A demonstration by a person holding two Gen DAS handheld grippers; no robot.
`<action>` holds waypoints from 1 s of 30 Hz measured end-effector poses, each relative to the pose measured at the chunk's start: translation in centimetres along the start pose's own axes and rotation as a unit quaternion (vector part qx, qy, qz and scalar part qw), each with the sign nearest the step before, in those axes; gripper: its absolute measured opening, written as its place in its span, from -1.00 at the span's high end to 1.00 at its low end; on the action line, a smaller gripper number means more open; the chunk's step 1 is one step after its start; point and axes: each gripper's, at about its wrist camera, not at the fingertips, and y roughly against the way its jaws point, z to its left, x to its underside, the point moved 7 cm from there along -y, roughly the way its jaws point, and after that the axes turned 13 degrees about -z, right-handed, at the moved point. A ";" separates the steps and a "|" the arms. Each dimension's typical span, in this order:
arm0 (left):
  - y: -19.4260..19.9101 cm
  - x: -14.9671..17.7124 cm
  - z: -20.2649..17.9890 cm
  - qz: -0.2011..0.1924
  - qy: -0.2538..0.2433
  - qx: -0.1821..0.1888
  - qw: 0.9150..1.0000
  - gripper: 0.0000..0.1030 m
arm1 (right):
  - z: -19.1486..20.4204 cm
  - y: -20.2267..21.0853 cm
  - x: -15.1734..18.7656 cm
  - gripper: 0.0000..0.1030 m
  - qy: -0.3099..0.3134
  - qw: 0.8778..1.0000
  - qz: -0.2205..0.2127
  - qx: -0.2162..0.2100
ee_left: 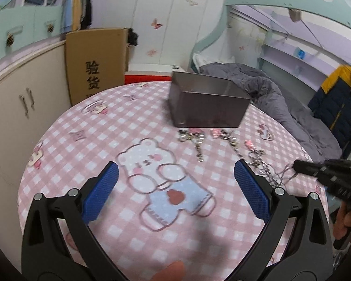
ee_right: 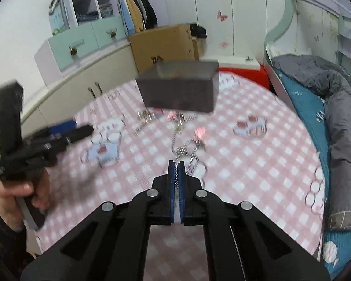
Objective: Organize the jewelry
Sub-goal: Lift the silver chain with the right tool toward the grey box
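Observation:
A grey open box stands at the far side of a round table with a pink checked cloth. Silver chains and keyring trinkets lie in front of the box. My left gripper hovers open over the bear print, nothing between its blue pads. My right gripper is shut on a silver chain, whose rest trails on the cloth. In the left wrist view the right gripper pinches that chain at the table's right edge. The box is blurred in the right wrist view.
A cardboard carton and cream cabinets stand behind the table to the left. A bed with a grey duvet runs along the right. A red stool top sits behind the table. A person's hand holds the left gripper.

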 end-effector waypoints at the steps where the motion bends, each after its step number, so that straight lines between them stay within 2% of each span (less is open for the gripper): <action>1: -0.1 -0.1 -0.4 0.001 -0.006 0.004 1.000 -0.88 | -0.2 -0.3 0.5 0.97 0.001 1.000 0.008 0.004; 4: -0.7 -0.4 -2.1 0.005 -0.028 0.016 0.999 -0.88 | -0.7 -1.1 1.6 0.91 0.009 0.999 0.025 0.026; 6: -0.9 -0.5 -2.5 0.004 -0.028 0.017 0.999 -0.88 | -1.0 -1.5 1.7 0.36 0.004 0.999 0.024 0.031; 8: -0.9 -0.5 -2.4 0.004 -0.018 0.017 1.000 -0.88 | -0.9 -2.2 1.3 -0.01 0.007 0.999 0.020 0.032; 13: -1.2 0.0 -1.3 0.011 -0.008 0.004 1.000 -0.88 | 0.4 -5.4 0.2 0.00 0.030 0.999 0.031 0.013; 16: -1.3 -0.2 -0.8 0.012 -0.007 -0.001 1.000 -0.88 | 0.5 -7.2 0.0 0.41 0.050 0.997 0.053 0.029; 17: -1.4 -0.3 -0.7 0.011 -0.008 -0.001 1.000 -0.88 | 0.5 -7.5 0.0 0.65 0.058 0.996 0.059 0.032; 18: -1.4 -0.4 -0.7 0.012 -0.009 0.000 1.000 -0.88 | 0.5 -7.6 -0.1 0.69 0.064 0.996 0.058 0.032; 21: -1.8 -0.6 -0.8 0.014 -0.015 0.001 1.000 -0.88 | 0.8 -7.0 0.1 0.71 0.074 0.995 0.054 0.031; 24: -1.9 -0.9 -0.9 0.014 -0.016 0.002 1.000 -0.88 | 0.6 -4.8 -0.5 0.71 0.033 0.999 0.020 0.005; 30: -2.1 -1.3 -0.7 0.012 -0.012 0.001 1.000 -0.88 | 0.0 -0.1 -4.8 0.71 -0.005 0.998 -0.046 -0.034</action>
